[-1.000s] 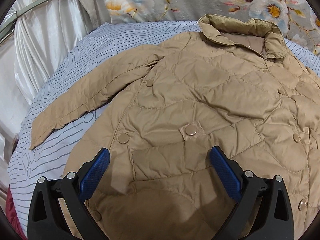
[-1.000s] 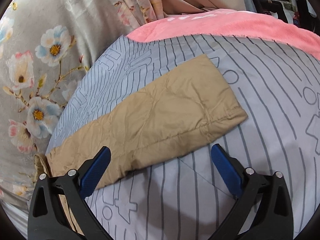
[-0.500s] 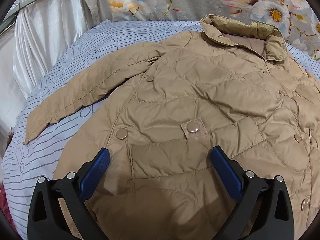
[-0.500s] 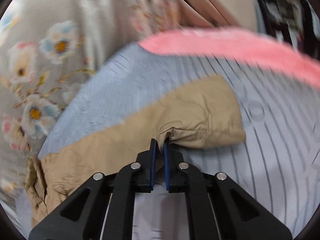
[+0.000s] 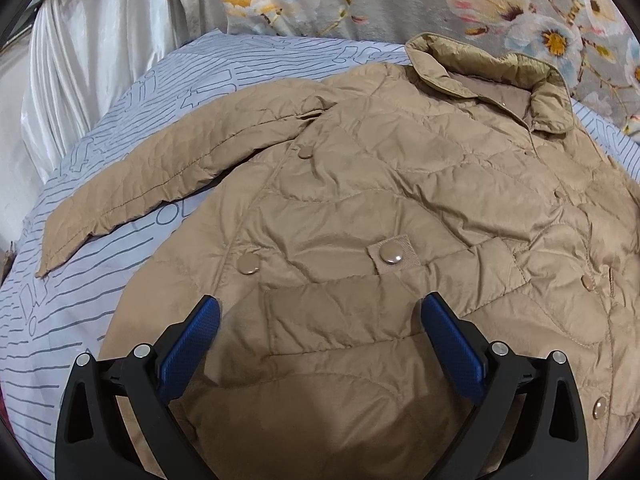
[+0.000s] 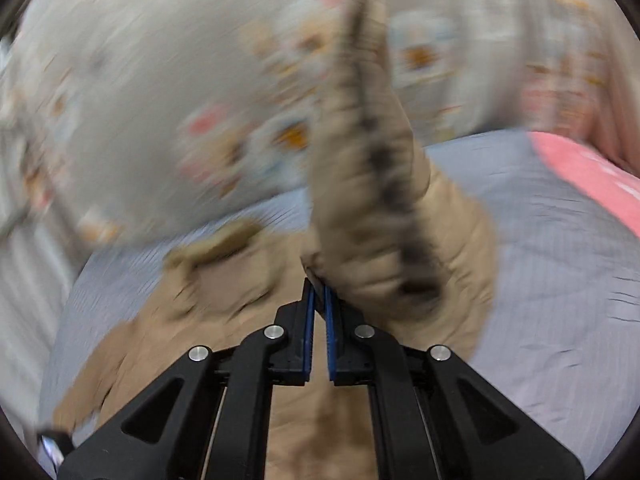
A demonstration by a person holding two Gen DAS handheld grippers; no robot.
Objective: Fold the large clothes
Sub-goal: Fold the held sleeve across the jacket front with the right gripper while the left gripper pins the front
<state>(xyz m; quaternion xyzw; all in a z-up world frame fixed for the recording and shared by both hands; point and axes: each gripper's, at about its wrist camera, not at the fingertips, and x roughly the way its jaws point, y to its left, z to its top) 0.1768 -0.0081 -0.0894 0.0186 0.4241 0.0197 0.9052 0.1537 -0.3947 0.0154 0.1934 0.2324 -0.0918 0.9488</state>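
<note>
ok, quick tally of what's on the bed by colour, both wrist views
Tan: 1, the quilted jacket, its right sleeve pinched by the right gripper
Pink: 1, the blanket
Grey-blue: 1, the striped sheet underneath
Total: 3

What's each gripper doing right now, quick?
Left gripper: open, holding nothing, above the jacket.
Right gripper: shut on the jacket sleeve, lifted off the bed.
</note>
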